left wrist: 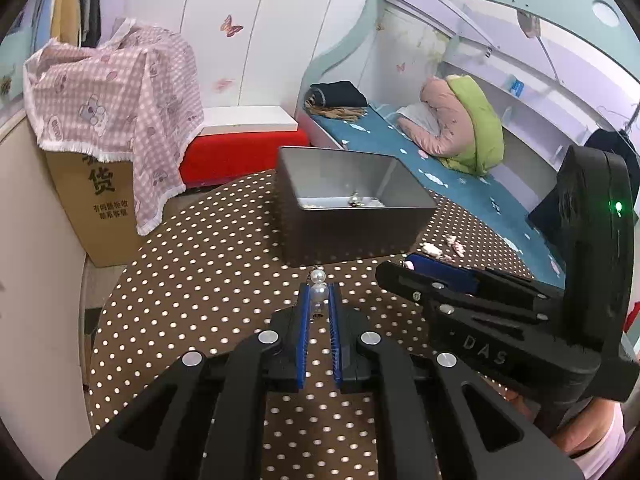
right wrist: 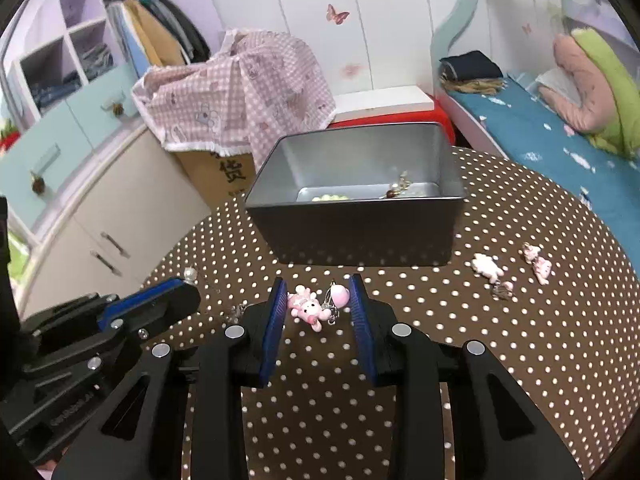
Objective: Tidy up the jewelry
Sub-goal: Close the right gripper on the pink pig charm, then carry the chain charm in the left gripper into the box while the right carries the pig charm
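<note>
A grey metal tin (left wrist: 352, 220) stands open on the polka-dot table, with a few small jewelry pieces on its floor; it also shows in the right wrist view (right wrist: 360, 224). My left gripper (left wrist: 319, 300) is shut on a pearl earring (left wrist: 319, 284), just in front of the tin. My right gripper (right wrist: 318, 300) is open, its blue pads on either side of a pink animal charm (right wrist: 307, 307) with a pink bead beside it, lying on the table. In the left wrist view the right gripper (left wrist: 440, 276) sits to the right. In the right wrist view the left gripper (right wrist: 168, 296) sits to the left.
More pink charms (right wrist: 488, 267) (right wrist: 538, 264) lie on the brown polka-dot table (right wrist: 520, 340) to the right of the tin. A cardboard box under a pink checked cloth (left wrist: 116, 96), a red bench and a bed stand beyond the table's edge.
</note>
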Tool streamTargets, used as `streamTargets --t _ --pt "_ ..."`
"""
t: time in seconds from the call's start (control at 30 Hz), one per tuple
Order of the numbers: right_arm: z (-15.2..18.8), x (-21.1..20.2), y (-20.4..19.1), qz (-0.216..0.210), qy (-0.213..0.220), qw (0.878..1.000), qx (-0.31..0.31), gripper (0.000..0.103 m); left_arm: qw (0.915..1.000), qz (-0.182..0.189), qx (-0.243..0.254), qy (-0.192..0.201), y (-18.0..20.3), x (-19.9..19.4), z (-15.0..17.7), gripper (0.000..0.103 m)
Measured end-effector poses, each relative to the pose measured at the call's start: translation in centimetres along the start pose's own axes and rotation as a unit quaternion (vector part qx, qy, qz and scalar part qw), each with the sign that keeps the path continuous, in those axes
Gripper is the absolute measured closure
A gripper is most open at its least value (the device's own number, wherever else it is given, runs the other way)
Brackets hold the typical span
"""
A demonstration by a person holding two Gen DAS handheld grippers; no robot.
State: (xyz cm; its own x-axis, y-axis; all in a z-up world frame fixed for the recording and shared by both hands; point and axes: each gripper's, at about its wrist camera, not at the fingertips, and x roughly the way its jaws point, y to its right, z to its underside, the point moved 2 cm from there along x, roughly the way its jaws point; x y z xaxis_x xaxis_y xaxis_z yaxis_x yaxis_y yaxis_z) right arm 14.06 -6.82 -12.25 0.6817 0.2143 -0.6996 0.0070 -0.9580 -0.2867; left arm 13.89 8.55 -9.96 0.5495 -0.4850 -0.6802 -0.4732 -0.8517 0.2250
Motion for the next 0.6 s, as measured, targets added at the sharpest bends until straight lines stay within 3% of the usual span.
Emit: streamTargets --t 0.3,0.6 --pt "-1.3 -2.8 3.3 -0.014 0.024 0.999 0.023 0.071 0.9996 -0.006 0.026 0.002 3.5 -0.4 -1.5 0.095" --pt "-5.2 -4.7 4.3 -0.020 0.044 0.999 0.006 0.071 0.9982 -0.028 0.042 0.032 5.4 -1.5 -6.4 0.095"
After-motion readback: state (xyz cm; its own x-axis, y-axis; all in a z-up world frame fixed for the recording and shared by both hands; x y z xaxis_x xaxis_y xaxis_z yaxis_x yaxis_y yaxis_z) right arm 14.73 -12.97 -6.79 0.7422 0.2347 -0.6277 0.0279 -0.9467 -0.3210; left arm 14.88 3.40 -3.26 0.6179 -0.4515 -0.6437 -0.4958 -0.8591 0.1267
